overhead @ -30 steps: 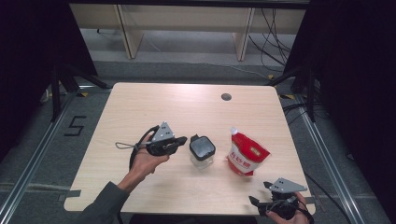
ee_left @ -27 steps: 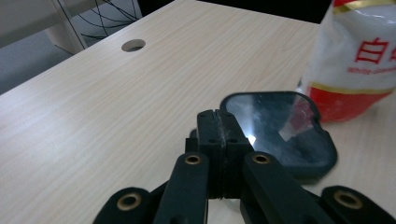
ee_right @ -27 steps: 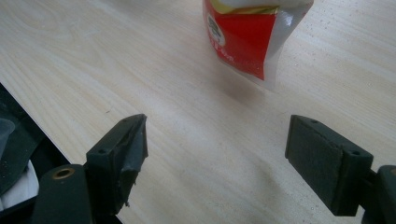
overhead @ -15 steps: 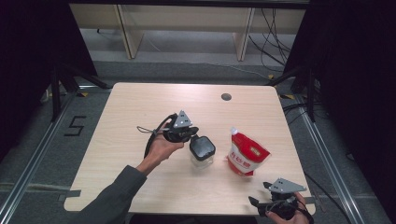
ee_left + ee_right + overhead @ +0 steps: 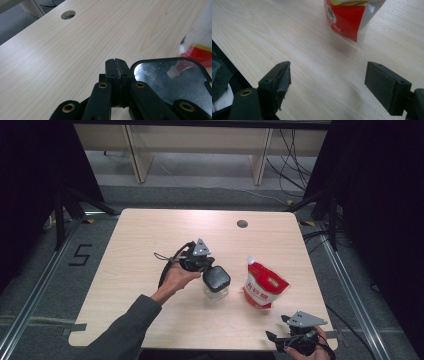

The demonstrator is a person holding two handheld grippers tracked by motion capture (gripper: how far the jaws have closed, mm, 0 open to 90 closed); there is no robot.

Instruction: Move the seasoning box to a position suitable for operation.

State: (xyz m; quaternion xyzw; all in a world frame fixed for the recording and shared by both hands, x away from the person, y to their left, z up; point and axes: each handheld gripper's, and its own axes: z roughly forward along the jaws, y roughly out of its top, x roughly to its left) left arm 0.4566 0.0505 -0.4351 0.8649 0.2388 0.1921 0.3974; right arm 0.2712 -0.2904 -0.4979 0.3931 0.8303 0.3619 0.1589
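While the left gripper (image 5: 207,268) hangs over the middle of the table (image 5: 150,227) with its jaws clenched pad to pad on nothing, we see one clear jar with a black lid (image 5: 216,279) just beside its tips, on the right. In the left gripper view the closed jaws sit at the lid's left edge; we cannot tell whether they touch it. Right of the jar, apart from it, lies one red and white spouted pouch (image 5: 263,283), its spout pointing to the far side. One round hole (image 5: 242,224) sits in the tabletop near the far edge, well apart from both. Our right gripper (image 5: 280,340) rests at the near right corner, jaws released and wide apart with bare wood between them, the pouch lying beyond them. Nothing stands between the left gripper and the jar.
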